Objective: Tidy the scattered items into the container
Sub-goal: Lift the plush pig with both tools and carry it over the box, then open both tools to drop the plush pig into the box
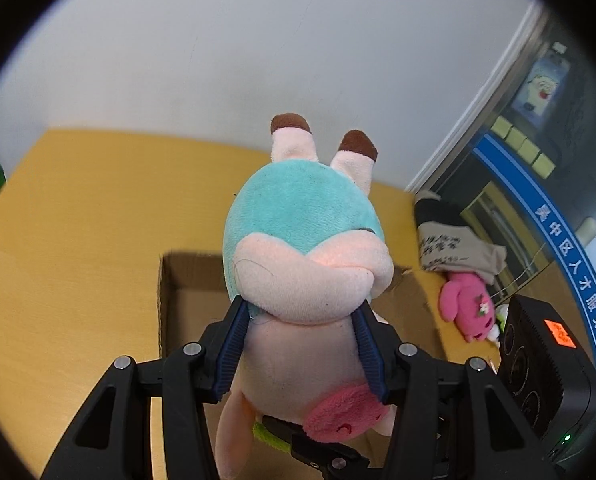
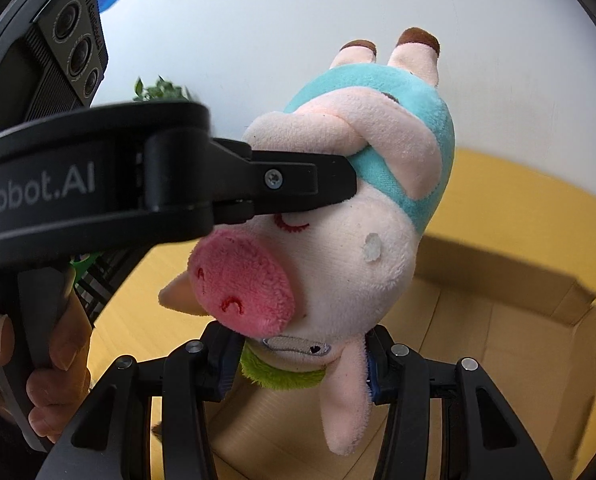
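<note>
A plush pig [image 1: 298, 208] in a teal outfit, with a pink snout and brown hooves, hangs upside-down between both grippers, feet pointing away. My left gripper [image 1: 300, 312] is shut on its neck, blue pads pressing in from both sides. My right gripper [image 2: 298, 364] is shut on the pig's [image 2: 338, 248] head, by the green cap and one ear. The left gripper's finger [image 2: 310, 184] crosses the right wrist view from the left. An open cardboard box [image 1: 170, 280] lies on the yellow table just below and behind the pig; in the right wrist view the box [image 2: 498, 292] is at lower right.
A pink plush toy [image 1: 466, 308] and a grey printed cloth item [image 1: 450, 248] lie on the yellow table [image 1: 78, 220] right of the box. The right gripper's black housing [image 1: 538, 360] sits close by. A person's hand [image 2: 46, 380] grips the left handle. A green plant [image 2: 162, 90] stands at the back.
</note>
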A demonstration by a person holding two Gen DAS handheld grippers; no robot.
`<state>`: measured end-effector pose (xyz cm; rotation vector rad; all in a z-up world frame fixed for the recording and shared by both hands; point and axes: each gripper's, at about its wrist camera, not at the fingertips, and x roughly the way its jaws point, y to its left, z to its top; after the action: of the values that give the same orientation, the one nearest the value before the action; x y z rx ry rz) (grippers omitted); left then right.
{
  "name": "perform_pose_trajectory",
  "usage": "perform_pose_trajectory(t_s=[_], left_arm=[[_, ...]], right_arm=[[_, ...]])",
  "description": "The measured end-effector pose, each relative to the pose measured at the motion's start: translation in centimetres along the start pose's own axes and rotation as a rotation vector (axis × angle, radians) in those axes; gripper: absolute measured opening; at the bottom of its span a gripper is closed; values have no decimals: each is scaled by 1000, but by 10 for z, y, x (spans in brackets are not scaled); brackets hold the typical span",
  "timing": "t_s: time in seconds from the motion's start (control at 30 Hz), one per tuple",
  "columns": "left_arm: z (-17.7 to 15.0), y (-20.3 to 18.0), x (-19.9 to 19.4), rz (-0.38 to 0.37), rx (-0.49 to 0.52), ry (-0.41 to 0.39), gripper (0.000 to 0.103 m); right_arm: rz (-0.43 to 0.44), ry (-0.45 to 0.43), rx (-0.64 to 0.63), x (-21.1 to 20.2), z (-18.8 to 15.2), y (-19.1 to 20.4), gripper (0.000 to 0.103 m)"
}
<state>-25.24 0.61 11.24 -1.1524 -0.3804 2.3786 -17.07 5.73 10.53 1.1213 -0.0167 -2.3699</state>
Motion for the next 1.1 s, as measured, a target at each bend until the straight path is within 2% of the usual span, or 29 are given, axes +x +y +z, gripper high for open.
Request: perform_pose_trajectory(t_s=[0.17,0.33,0.43,0.57,0.63,0.7,0.8,0.87,0.97,1.07,1.1], left_arm=[[-24,35,50,53,-53,99,50],[-44,62,82,82,-105,177,50],[-48,60,81,111,-79,158,51],[-47,71,75,140,-120,145,52],[-48,74,69,152,-120,133,53],[-49,79,63,173,-123,132,55],[-47,82,52,176,-142,136,56],[-45,81,35,160,-153,108,56],[-43,71,-2,163,-114,40,56],[-55,54,-43,183,-27,-22,57],[-65,49,-53,182,0,-29,63]], right_arm=[[34,115,55,60,-24,-11,52],[79,220,110,109,-45,-18,52],[100,239,137,122,-54,-18,57],[115,232,124,130,-44,-21,61],[126,226,99,124,-49,3,61],[157,218,83,126,-50,8,61],[212,226,107,130,-54,10,70],[215,218,113,123,-56,12,75],[224,181,97,95,-54,17,88],[240,159,75,44,-56,22,91],[254,143,66,24,-56,21,92]])
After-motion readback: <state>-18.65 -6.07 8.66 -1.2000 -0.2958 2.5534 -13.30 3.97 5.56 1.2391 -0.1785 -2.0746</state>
